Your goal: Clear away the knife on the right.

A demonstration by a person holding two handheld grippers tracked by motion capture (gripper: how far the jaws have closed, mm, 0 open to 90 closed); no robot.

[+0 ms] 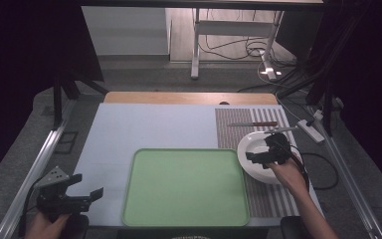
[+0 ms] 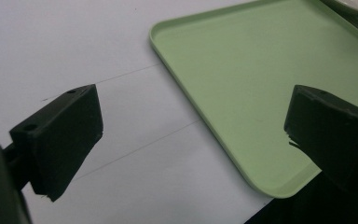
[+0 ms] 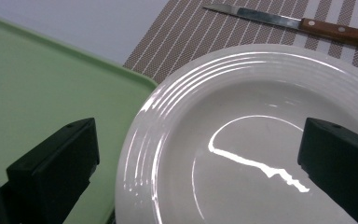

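R tongs over white plate, jaws spread wide, nothing gripped. In R gripper view, plate sits between the two black jaws, one jaw over the green tray side, the other over plate's far rim area; contact w/ plate cannot be told. Plate glossy, ridged rim, bright light streak in its well.

Plate on striped placemat, R part of table, just beside green tray; plate's L edge close to tray's R rim, maybe slightly overlapping, can't tell. In R gripper view tray at left, placemat beyond plate.

Knife w/ wooden handle flat on placemat, beyond plate, blade pointing toward table centre. Same knife at top of R gripper view, apart from plate rim. Second long utensil, silver, nr plate's far edge behind R tongs; type unclear.

L tongs at near L corner of table, well apart from plate, jaws released, wide gap, holding nothing. In L gripper view, jaws frame bare pale table surface and tray's near L corner. Tray w/ nothing on it.

Hand behind R tongs, forearm in from bottom R. Other hand at bottom L.
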